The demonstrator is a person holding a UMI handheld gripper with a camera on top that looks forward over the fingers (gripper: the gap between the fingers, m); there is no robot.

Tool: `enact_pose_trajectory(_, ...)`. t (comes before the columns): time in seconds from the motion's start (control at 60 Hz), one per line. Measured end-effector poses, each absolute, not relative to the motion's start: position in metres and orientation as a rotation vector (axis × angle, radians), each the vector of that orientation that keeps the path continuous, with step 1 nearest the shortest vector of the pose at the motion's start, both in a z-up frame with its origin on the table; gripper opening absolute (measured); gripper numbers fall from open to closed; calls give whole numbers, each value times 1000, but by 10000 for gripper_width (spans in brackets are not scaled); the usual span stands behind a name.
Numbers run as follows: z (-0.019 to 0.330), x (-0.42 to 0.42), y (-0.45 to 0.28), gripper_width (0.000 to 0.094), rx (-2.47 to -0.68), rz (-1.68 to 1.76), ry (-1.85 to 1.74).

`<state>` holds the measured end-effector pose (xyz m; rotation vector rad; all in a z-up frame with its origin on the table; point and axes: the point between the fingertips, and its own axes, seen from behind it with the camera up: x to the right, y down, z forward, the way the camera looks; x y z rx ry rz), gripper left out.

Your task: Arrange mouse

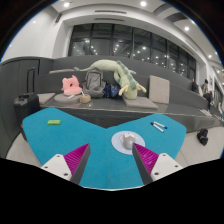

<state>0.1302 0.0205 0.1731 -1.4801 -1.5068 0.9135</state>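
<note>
Your gripper [110,160] hangs open over a smooth, matt teal worktop [90,135], its finger pads [74,158] ribbed magenta, rubbery in look. Ahead of them you see a mouse [126,142] in pale, faintly glossy plastic near the worktop's front edge. Beyond the far edge, plush toys [95,84] in soft cloth lie on a grey upholstered sofa [60,100] under glossy window glass [130,45].

Teal worktop [60,140] in front. Grey sofa [60,85] beyond its far edge. Tall dark windows [125,42] behind. Ceiling spotlights [143,5] lit.
</note>
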Motion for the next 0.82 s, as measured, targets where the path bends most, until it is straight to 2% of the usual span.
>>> enact_pose_trajectory(0.283, 162, 212, 1, 858, -1562, 946, -1557)
enact_pose_trajectory(0.583, 198, 224, 18, 858, -1504, 915, -1516)
enact_pose_trajectory(0.817, 195, 231, 16, 859, -1499, 921, -1540)
